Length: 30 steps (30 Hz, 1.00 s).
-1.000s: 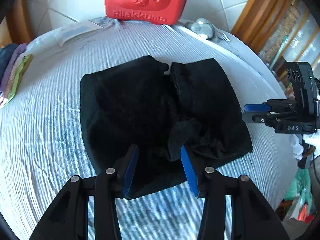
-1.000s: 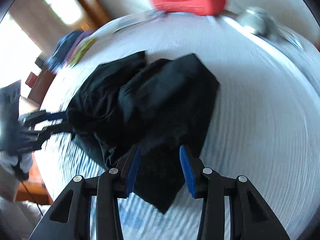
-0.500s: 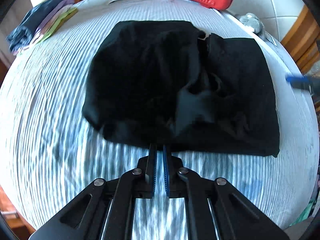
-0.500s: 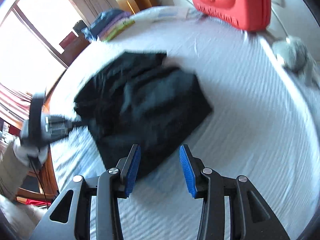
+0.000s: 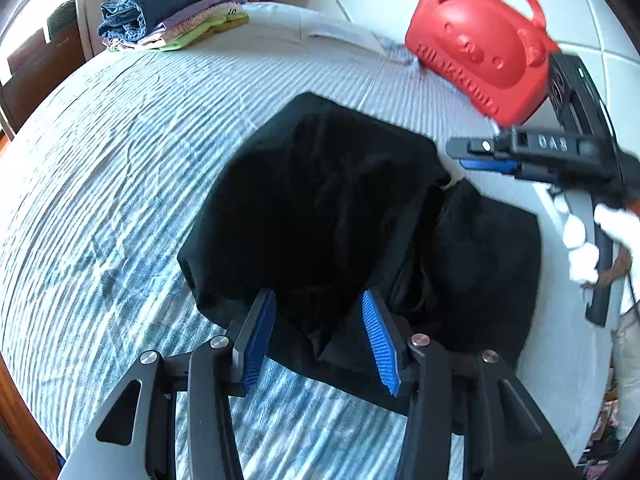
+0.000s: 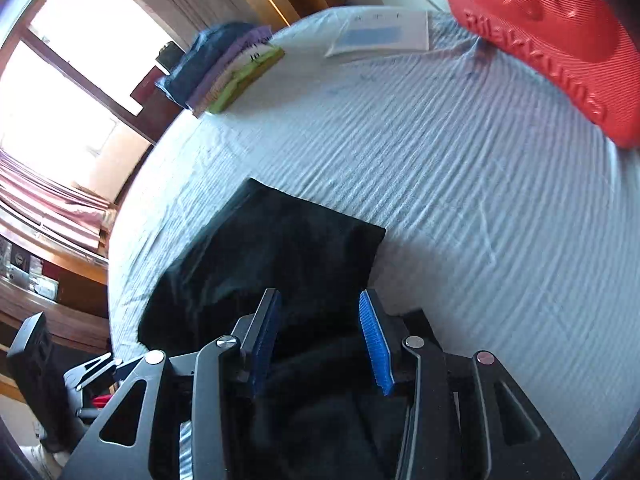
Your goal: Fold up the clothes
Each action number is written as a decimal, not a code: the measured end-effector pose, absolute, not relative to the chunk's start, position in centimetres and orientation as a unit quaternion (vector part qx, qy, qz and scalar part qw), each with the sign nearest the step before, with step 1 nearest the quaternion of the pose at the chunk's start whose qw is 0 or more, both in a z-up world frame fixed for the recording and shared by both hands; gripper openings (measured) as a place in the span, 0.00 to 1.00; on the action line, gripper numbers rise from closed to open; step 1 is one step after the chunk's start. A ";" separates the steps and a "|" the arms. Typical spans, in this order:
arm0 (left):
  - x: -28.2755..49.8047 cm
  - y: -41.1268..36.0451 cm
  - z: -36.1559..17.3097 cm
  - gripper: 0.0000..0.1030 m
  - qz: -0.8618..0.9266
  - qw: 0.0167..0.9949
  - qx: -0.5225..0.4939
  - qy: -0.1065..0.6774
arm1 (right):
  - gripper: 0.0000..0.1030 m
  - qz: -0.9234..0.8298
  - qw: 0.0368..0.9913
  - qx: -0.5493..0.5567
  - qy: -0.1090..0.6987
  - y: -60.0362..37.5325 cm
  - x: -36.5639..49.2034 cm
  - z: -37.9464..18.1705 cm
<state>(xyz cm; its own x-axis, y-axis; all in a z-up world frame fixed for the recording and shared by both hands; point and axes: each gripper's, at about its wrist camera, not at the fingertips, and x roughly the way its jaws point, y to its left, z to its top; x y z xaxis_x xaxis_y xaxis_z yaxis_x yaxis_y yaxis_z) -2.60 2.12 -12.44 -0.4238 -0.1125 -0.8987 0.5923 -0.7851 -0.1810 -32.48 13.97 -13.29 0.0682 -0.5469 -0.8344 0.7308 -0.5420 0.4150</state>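
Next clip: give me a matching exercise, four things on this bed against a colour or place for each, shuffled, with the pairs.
Things:
1. garment
2. bear-faced case
3. stack of folded clothes
4. paper sheet

Descriptions:
A. red
B. far corner of the bed, beside the window
C. black, spread mid-bed
D. white with a blue band

Pairs: 1-C, 2-A, 3-B, 4-D

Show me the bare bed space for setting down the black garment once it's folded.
Widest bare striped bedspread: between the black garment and the stack of folded clothes. A narrower strip runs between the garment and the red case. Crowded: the far edge, holding the stack, a paper sheet and the case.
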 end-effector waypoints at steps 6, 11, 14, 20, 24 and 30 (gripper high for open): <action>-2.0 2.9 -12.2 0.04 -0.804 0.253 0.488 0.227 | 0.05 -0.663 0.498 0.555 0.068 12.9 -31.2 -13.4; -0.4 5.4 -10.9 0.04 -0.808 0.257 0.486 0.212 | 0.05 -0.642 0.533 0.551 0.008 16.2 -30.0 -9.8; -0.7 6.6 -13.1 0.04 -0.788 0.255 0.518 0.215 | 0.20 -0.656 0.480 0.581 0.046 17.4 -30.6 -11.7; -0.2 7.8 -12.5 0.07 -0.788 0.278 0.506 0.212 | 0.38 -0.685 0.479 0.546 0.060 20.4 -30.7 -9.7; 0.3 10.0 -10.8 0.22 -0.807 0.269 0.482 0.207 | 0.54 -0.705 0.485 0.510 0.092 24.1 -30.3 -7.4; -0.3 17.9 -11.7 0.34 -0.815 0.244 0.474 0.227 | 0.54 -0.672 0.521 0.503 0.156 28.6 -29.9 -10.0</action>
<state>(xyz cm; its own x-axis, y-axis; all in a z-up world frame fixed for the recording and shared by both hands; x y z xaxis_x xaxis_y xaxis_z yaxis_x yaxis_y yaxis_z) -0.33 17.91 -11.66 -0.4306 -0.1825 -0.8839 0.6130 -0.7780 -0.1379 -29.87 28.60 -9.96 0.0490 -0.5434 -0.8380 0.8567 -0.4085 0.3150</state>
